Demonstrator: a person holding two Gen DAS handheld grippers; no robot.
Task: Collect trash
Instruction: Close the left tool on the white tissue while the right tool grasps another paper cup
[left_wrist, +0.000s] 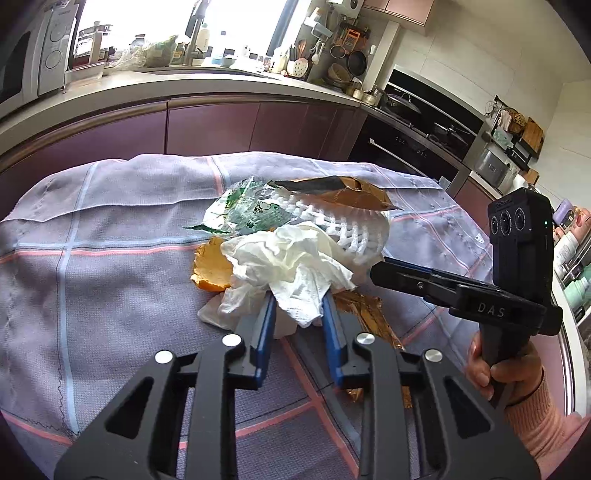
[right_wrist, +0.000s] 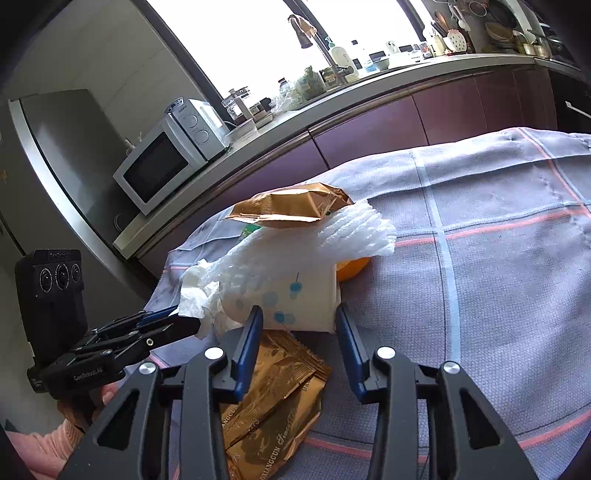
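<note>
A heap of trash lies on a checked cloth (left_wrist: 110, 236). In the left wrist view my left gripper (left_wrist: 299, 299) has its blue fingers around a crumpled white tissue (left_wrist: 288, 258), with a visible gap between them. Behind it lie an orange peel (left_wrist: 208, 266), a green printed wrapper (left_wrist: 251, 210), white foam netting (left_wrist: 354, 229) and a gold packet (left_wrist: 354, 192). My right gripper (right_wrist: 299, 314) is open, fingers either side of a white paper cup with blue dots (right_wrist: 295, 299), above a gold snack wrapper (right_wrist: 273, 398). The other gold packet (right_wrist: 291, 210) and the netting (right_wrist: 354, 229) lie beyond.
A purple-fronted kitchen counter (left_wrist: 221, 85) with a sink, bottles and utensils runs behind the table. A microwave (right_wrist: 159, 170) and a fridge (right_wrist: 62, 147) stand at the left. A stove with pans (left_wrist: 424, 118) is at the right.
</note>
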